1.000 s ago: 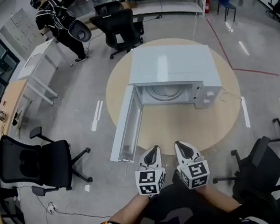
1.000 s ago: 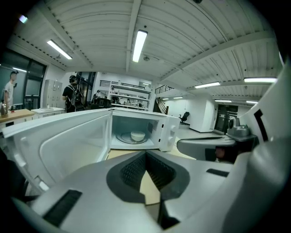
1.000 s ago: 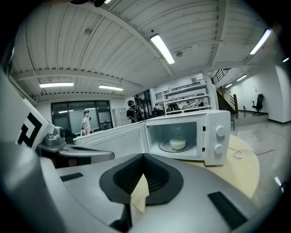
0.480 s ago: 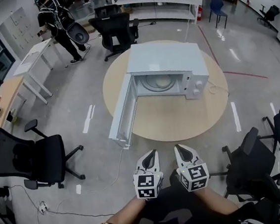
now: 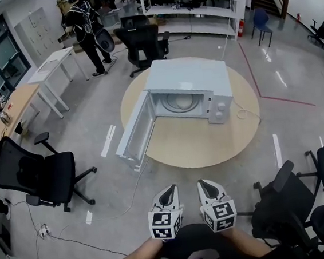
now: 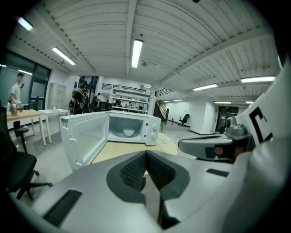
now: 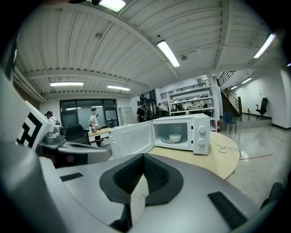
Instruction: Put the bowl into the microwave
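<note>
Looks done already, with bowl [image 7: 175, 137] inside microwave [image 5: 188, 77] and door [image 5: 132, 132] standing open. Holds left gripper [image 5: 168, 191] and right gripper [image 5: 206, 186] clenched, empty, well apart from table [image 5: 209, 144].

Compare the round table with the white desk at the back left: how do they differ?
The round table is tan and circular; the white desk is rectangular. The table carries the open microwave with the bowl inside; a person stands near the desk. Both stand on the grey floor.
</note>
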Motion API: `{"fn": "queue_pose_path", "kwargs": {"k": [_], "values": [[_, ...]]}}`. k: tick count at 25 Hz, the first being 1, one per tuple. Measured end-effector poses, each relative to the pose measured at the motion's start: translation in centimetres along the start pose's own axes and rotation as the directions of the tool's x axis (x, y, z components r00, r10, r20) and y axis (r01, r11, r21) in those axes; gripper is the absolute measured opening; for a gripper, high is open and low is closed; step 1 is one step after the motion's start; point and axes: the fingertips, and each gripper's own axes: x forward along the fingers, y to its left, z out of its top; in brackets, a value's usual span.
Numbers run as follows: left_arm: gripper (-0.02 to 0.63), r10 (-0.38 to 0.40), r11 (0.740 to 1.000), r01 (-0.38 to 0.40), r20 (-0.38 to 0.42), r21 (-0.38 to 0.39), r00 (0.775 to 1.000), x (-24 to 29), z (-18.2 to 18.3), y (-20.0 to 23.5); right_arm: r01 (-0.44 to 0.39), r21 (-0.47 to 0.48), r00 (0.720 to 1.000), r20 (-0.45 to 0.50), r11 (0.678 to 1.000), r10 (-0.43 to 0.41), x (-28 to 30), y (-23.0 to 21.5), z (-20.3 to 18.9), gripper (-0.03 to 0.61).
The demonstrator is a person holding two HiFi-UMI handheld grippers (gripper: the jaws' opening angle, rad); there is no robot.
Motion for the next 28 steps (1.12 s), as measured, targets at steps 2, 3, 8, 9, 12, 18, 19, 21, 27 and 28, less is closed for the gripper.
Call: {"fn": "queue_pose_path", "kwargs": {"k": [2, 3, 8, 9, 12, 18, 19, 21, 27, 28], "values": [[0.046, 0.017, 1.000, -0.017, -0.003, -0.022, 1.000, -0.7, -0.7, -2.6, -0.016, -0.005, 1.000, -0.014, 1.000, 0.016, -2.5, -1.2, -0.8, 0.017], [0.046, 0.022, 1.000, -0.022, -0.004, -0.021, 1.000, -1.0, -1.1, -4.1, -0.022, -0.001, 1.000, -0.015, 1.000, 0.022, -3.8, -1.9, -1.1, 0.017], [0.046, 0.053, 0.998, -0.052, -0.010, 0.021, 0.999, -2.4, -3.0, -9.7, -0.052, 0.012, 0.999, 0.006, 0.999, 0.052, -8.8, -4.3, -2.9, 0.017], [0.046, 0.064, 0.998, -0.064, -0.011, 0.019, 0.998, -2.8, -3.6, -10.4, -0.060, 0.007, 0.998, 0.008, 0.998, 0.060, -9.6, -4.5, -3.3, 0.017], [0.046, 0.089, 0.996, -0.089, -0.007, 0.006, 0.996, -3.7, -4.9, -12.6, -0.079, -0.018, 0.997, 0.020, 0.997, 0.080, -12.0, -5.1, -4.1, 0.017], [0.046, 0.112, 0.994, -0.112, 0.004, -0.008, 0.994, -5.1, -6.4, -15.8, -0.087, -0.034, 0.996, 0.010, 0.996, 0.088, -15.9, -6.6, -5.7, 0.017], [0.046, 0.114, 0.993, -0.114, 0.004, -0.010, 0.993, -5.2, -6.5, -16.2, -0.093, -0.036, 0.996, 0.007, 0.995, 0.094, -16.4, -6.7, -5.9, 0.017], [0.046, 0.113, 0.994, -0.113, 0.001, -0.008, 0.994, -5.4, -6.8, -17.0, -0.110, -0.038, 0.994, -0.001, 0.993, 0.110, -17.4, -6.5, -6.5, 0.017], [0.046, 0.100, 0.995, -0.100, -0.005, 0.005, 0.995, -5.3, -7.8, -19.0, -0.138, -0.036, 0.990, -0.031, 0.990, 0.137, -19.0, -6.5, -8.5, 0.017], [0.046, 0.104, 0.995, -0.104, -0.006, 0.004, 0.995, -5.3, -7.9, -19.1, -0.137, -0.038, 0.990, -0.029, 0.990, 0.136, -19.1, -6.7, -8.5, 0.017]]}}
